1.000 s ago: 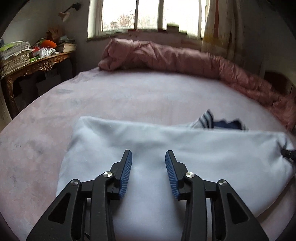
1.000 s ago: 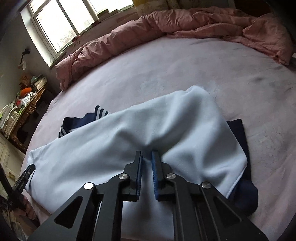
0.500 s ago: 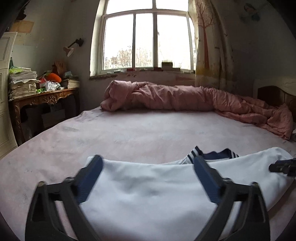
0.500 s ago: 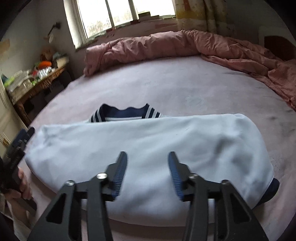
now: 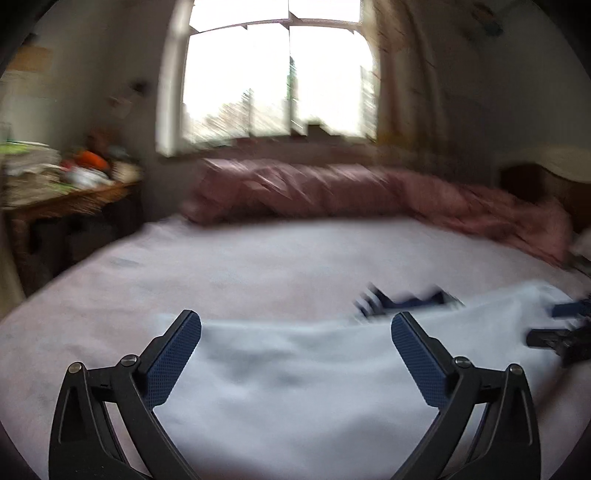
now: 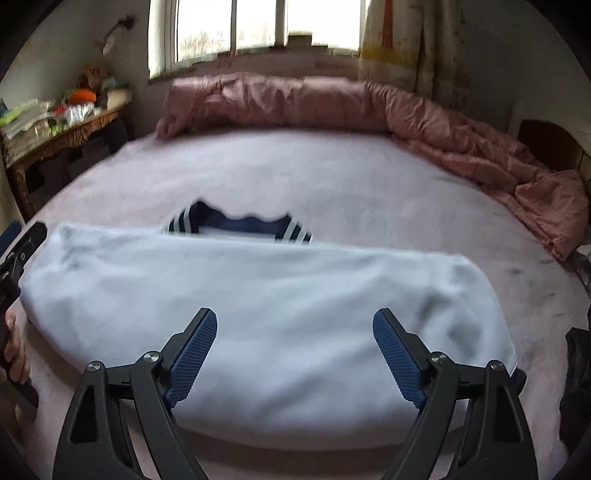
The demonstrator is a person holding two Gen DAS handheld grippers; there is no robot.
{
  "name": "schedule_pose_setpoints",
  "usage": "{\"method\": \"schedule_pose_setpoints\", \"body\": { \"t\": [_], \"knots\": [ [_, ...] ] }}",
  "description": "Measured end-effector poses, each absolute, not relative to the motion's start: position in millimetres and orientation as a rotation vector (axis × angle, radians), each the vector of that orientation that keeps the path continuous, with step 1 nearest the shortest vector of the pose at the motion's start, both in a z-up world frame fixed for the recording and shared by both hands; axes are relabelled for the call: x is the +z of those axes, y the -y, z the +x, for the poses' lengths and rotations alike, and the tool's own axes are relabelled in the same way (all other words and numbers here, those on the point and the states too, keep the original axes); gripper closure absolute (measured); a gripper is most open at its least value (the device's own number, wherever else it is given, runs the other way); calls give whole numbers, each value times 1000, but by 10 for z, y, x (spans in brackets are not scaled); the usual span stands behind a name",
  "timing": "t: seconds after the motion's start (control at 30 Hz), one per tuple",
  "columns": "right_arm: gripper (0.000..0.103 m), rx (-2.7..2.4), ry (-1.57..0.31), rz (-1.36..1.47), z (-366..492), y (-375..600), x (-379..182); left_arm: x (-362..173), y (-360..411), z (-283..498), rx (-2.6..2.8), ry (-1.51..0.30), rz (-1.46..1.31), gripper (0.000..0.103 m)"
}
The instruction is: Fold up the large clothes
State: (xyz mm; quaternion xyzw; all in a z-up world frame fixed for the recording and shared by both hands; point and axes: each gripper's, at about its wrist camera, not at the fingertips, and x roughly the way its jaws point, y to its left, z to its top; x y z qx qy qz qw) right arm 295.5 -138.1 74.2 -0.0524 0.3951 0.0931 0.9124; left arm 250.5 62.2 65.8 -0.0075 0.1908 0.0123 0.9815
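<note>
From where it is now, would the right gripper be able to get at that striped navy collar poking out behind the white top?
Probably yes. The right gripper is wide open over the folded white top, and the striped collar lies just beyond it on the bed, uncovered. Nothing stands between them; it would only have to pass over the top.

A lived-in home bedroom. Ahead of the jaws stretches a wide bed [image 6: 295,177] with a pale pink sheet, and a rumpled pink duvet [image 6: 369,107] is bunched along its far edge beneath a large window [image 6: 258,26]. A patterned curtain [image 6: 402,40] hangs to the far right, while a carved wooden side table [image 6: 66,133] piled with papers stands far left.
</note>
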Motion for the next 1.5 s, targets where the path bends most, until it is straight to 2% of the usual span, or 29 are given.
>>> {"method": "schedule_pose_setpoints", "body": {
  "t": [0.13, 0.37, 0.53, 0.7, 0.83, 0.93, 1.1, 1.33, 1.5],
  "knots": [
    [15, 253, -923, 5, 3059, 1477, 605, 584, -449, 2549, 15, -424, 63, 1],
    [15, 133, -780, 47, 3001, 1764, 774, 661, -216, 2413, -8, -337, 93, 1],
    [15, 64, -797, 52, 3034, 1984, 829, 501, -112, 2595, -10, -428, 140, 1],
    [15, -1, -792, 217, 2979, 2393, 850, 439, -147, 2653, 4, -463, 111, 1],
    [15, -38, -837, 290, 2740, 2588, 734, 464, -173, 2571, 7, -423, 96, 1],
    [15, -2, -800, 366, 2465, 2708, 689, 472, -191, 2567, 8, -418, 92, 1],
    [15, 7, -878, 544, 2501, 2853, 239, 472, -199, 2564, 9, -418, 93, 1],
    [15, 43, -728, 848, 2448, 3214, 8, 478, -159, 2563, 31, -421, 125, 1],
    [15, -13, -675, 812, 2500, 3143, 0, 476, -148, 2569, 40, -423, 128, 1]
  ]
}}
